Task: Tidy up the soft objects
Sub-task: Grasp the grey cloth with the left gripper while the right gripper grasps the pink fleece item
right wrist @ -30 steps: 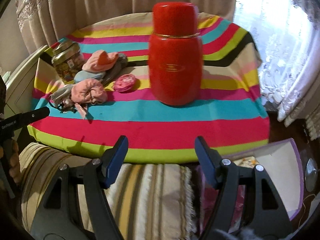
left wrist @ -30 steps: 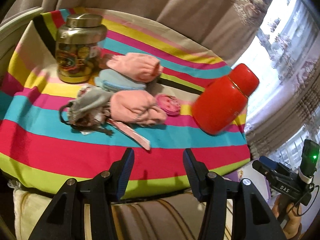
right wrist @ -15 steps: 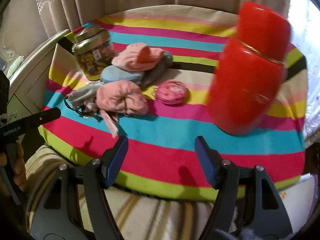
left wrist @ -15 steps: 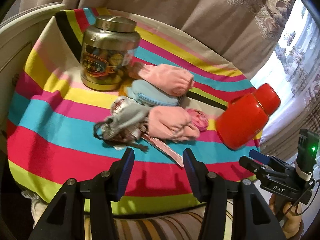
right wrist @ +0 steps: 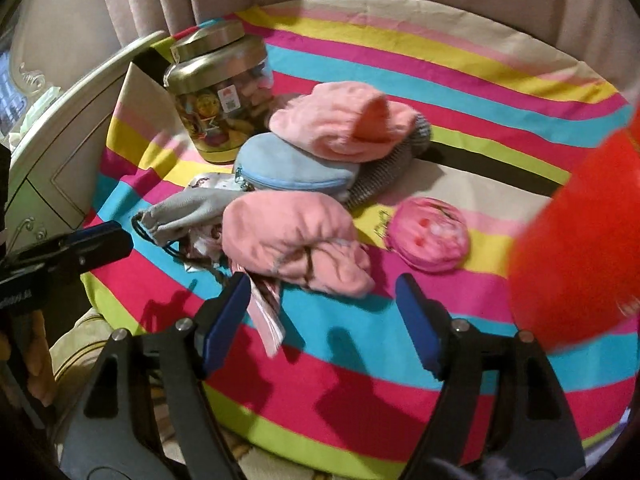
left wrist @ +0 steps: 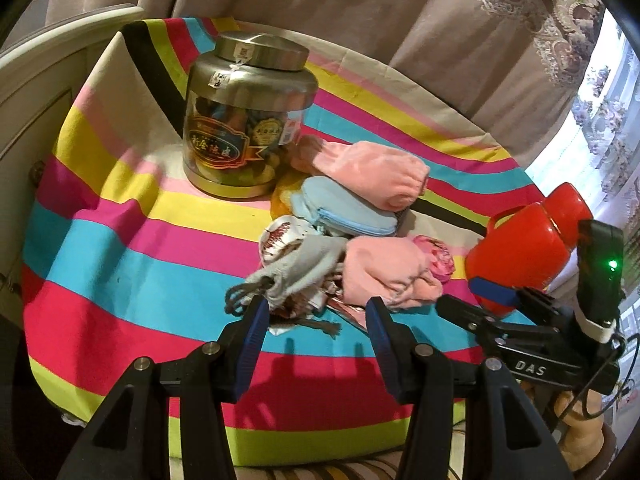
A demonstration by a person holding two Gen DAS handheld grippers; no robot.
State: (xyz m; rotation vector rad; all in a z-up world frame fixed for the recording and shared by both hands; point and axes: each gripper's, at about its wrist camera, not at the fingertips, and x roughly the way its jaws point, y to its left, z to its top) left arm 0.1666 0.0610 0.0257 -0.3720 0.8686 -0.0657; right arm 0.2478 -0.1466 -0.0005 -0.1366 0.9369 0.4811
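On the striped tabletop (right wrist: 360, 364), pink pouches (right wrist: 292, 240) were heaped; the right gripper (right wrist: 320, 316) jaws were being spread wider, the left gripper (left wrist: 316, 332) jaws held apart, empty.

Right gripper (right wrist: 320, 300), jaws opening and empty, is hovering just before the folded pink fleece cloth (right wrist: 292, 240) on the striped tablecloth (right wrist: 360, 380).

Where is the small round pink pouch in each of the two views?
Left wrist: the round pink pouch lies right of centre, partly hidden behind the near pink cloth bundle.
Right wrist: right of centre, fully visible.
Shared landmark: the metal-lidded jar, upper left in both.
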